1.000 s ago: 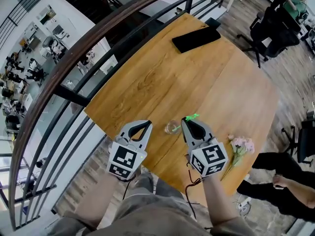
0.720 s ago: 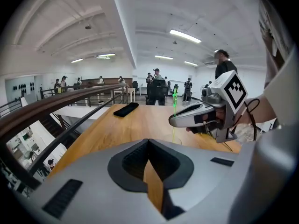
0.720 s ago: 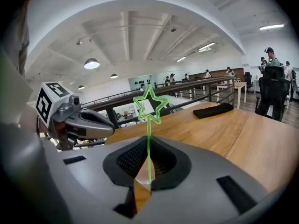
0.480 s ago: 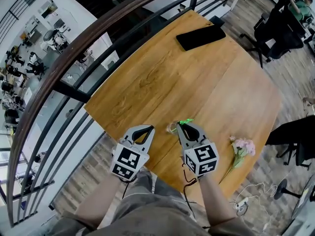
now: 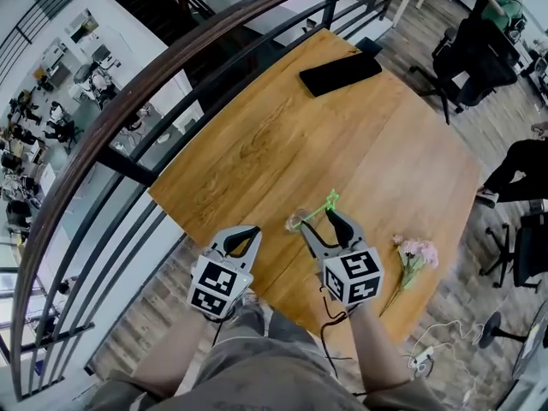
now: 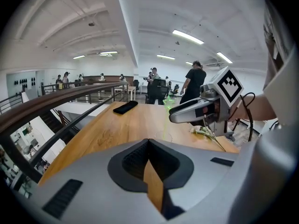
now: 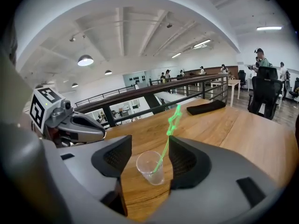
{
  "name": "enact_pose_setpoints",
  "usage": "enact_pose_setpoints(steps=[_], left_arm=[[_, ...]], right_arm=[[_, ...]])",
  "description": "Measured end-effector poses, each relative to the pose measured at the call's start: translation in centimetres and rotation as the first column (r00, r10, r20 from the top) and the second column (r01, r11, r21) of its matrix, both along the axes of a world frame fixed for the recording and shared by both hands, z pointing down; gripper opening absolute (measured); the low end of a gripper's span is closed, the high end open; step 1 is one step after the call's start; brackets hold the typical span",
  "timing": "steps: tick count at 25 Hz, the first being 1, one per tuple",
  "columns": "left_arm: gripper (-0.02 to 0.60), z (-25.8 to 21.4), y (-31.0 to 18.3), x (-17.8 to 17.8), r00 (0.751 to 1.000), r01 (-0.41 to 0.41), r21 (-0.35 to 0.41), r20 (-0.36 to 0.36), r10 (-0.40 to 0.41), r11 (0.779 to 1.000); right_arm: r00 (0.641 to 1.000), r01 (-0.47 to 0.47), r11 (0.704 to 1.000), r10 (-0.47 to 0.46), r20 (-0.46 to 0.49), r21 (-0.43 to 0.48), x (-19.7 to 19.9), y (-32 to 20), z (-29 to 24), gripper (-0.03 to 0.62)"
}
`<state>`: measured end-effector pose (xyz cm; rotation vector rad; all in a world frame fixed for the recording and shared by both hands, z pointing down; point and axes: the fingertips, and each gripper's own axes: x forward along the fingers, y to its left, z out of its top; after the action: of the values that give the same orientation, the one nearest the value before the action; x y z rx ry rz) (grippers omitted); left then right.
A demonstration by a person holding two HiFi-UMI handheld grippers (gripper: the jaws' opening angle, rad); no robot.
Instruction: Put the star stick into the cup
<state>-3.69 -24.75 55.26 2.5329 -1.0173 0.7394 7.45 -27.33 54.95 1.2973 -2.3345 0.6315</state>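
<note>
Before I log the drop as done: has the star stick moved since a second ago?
Yes. The star stick went left in the head view, from beside the cup into it.

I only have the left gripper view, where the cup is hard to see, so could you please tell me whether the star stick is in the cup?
Observer: Yes. In the right gripper view the star stick stands in the cup, leaning on its rim with the star end up.
Operator: Thank you. Is the right gripper gripping the cup?
Observer: No. The right gripper has its jaws opening, and there is a gap to the cup on both sides.
Operator: Is the cup upright?
Observer: Yes, it stands upright on the table between those jaws.
</note>
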Motion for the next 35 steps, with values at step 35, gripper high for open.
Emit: enact_pose_setpoints(steps=[35], left_arm=[[0.015,-21.5,5.2,-0.5,0.994,-0.032,0.487,-0.073,0.077,0.873]], right_arm=[[0.997,-0.008,0.888,-0.028,0.072,0.459,0.8,10.6,-23.3,0.038]])
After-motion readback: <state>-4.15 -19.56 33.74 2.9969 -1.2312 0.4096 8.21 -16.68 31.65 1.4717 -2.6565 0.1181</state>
